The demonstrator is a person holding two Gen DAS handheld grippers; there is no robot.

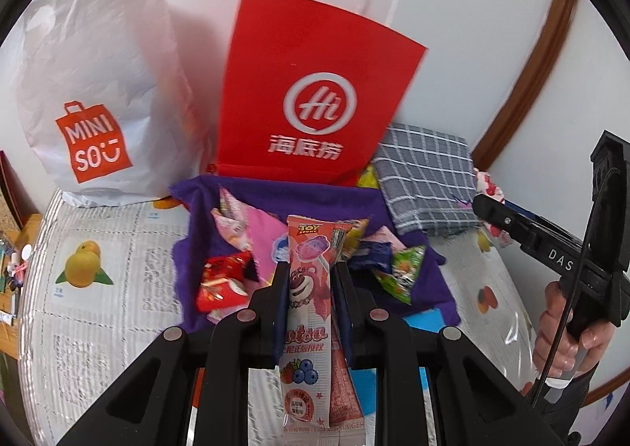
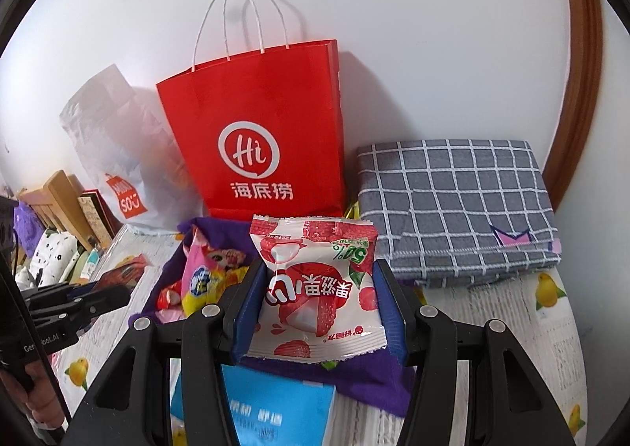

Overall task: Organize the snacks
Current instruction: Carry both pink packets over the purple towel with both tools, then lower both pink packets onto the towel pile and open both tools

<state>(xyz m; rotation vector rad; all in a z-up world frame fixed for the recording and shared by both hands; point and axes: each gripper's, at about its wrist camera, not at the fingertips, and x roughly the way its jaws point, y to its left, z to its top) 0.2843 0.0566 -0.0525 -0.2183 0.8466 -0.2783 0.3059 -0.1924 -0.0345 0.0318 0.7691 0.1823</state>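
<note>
Our left claw [image 1: 307, 280] is clamped on a long pink Lotso lollipop packet [image 1: 305, 312], held near its upper third, long axis running straight along the fingers, stick end toward the camera. Our right claw [image 2: 315, 300] grips a red-and-white lychee jelly pouch [image 2: 315, 288] by its two side edges, print upside down to us.

Both claws hang over the purple cloth [image 1: 232, 194] with the loose snack pile [image 1: 228, 280] on it. The red Haidilao paper bag [image 2: 260, 138] stands straight ahead of both, just behind the cloth, leaning on the wall, with a white Miniso bag [image 1: 94, 91] to its left. We judge either bag the likely drop target; the right claw looks more squarely lined up with the red one. The mouth sits above both packets, so the lollipop would need lifting and tipping end-first.

Hard to make out: neither bag's opening or contents show. The grey checked folded cloth [image 2: 456, 209] covers something yellow at its left edge. A blue box [image 2: 275, 410] is cut off under the right claw. Surface under the fruit-print cover [image 1: 98, 261] can't be identified.
</note>
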